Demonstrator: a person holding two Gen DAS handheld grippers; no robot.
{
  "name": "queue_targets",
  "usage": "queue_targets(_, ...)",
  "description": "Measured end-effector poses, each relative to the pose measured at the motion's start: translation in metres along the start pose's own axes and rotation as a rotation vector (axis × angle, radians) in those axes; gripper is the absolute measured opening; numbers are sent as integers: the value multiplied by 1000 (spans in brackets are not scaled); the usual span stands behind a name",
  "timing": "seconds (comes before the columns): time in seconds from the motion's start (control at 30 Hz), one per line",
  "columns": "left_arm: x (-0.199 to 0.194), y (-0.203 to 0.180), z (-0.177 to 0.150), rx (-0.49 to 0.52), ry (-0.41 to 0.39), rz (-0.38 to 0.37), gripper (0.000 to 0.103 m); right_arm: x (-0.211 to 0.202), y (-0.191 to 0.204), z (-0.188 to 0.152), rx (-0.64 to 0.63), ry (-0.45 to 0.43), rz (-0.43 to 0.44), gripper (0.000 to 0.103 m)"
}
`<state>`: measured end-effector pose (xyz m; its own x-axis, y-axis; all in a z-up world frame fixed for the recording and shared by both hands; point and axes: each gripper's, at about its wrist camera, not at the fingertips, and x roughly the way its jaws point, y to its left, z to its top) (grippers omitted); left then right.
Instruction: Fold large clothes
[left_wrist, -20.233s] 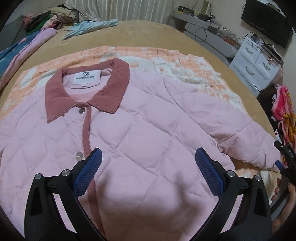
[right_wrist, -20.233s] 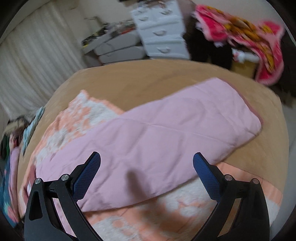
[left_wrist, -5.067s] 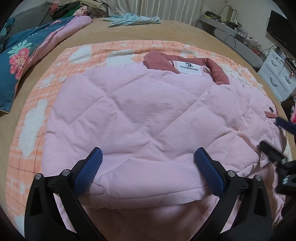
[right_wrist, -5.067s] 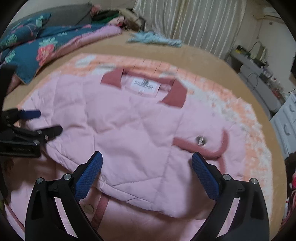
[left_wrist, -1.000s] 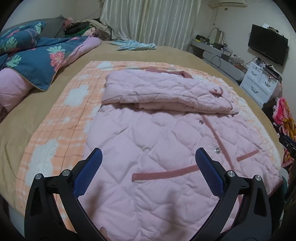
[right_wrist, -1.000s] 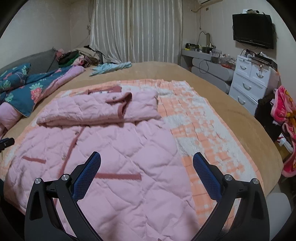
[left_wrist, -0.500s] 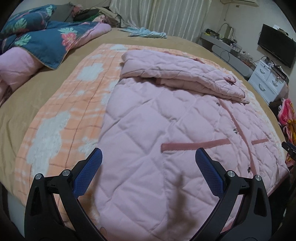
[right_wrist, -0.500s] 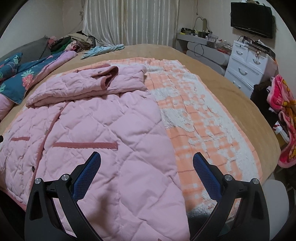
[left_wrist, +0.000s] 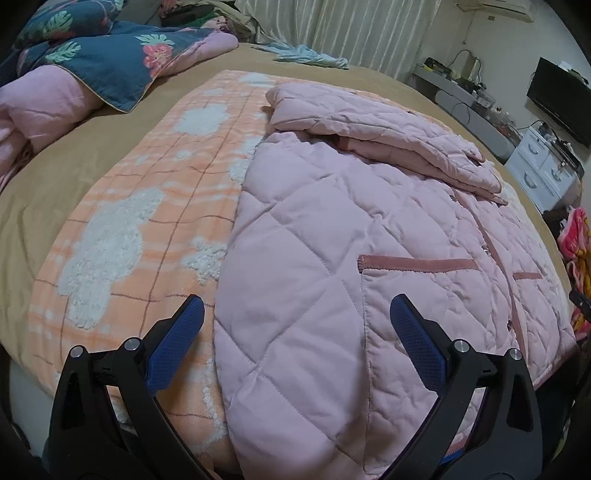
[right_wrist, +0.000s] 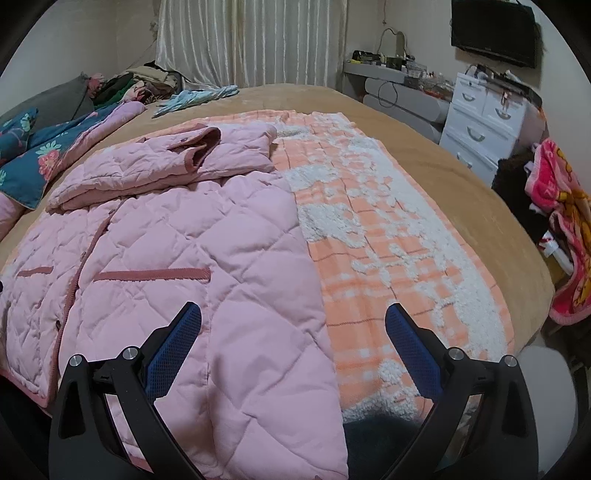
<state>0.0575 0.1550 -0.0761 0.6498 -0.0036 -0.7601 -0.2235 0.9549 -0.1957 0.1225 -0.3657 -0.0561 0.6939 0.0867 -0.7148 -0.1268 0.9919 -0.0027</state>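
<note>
Left wrist view shows the left gripper (left_wrist: 295, 332) with fingers spread wide, holding nothing, over the near left hem of the pink quilted jacket (left_wrist: 332, 240). The jacket lies on an orange checked blanket (left_wrist: 147, 206) on the bed (left_wrist: 44, 177), its top part folded down over the body. Only this view shows the pink pillow (left_wrist: 37, 107). Right wrist view has the right gripper (right_wrist: 293, 332), fingers also spread and empty, above the jacket's right edge, and alone shows the white drawers (right_wrist: 480, 118) and wall television (right_wrist: 493, 31).
</note>
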Motion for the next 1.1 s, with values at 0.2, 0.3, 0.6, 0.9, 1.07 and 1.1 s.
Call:
queue_targets(0.2, 1, -1, -6, 17, 16, -8, 95, 2, -8, -5, 5, 41, 16, 99)
queue_targets(0.3, 1, -3, -10, 18, 27, -4, 95, 8, -7, -10, -14, 77, 20, 99)
queue_targets(0.6, 3, -4, -26, 9, 77, 5, 95, 27, -7, -20, -35, 191, 47, 99)
queue_targets(0.9, 10, -7, -42, -17, 141, 17, 95, 40, -7, -24, -27, 262, 146, 75)
queue_targets(1.07, 7, -12, -50, -2, 146, -10, 95, 38, -6, -27, -18, 260, 208, 52)
queue_targets(1.1, 7, -14, -51, 2, 147, -16, 94, 36, -4, -26, -27, 251, 216, 44)
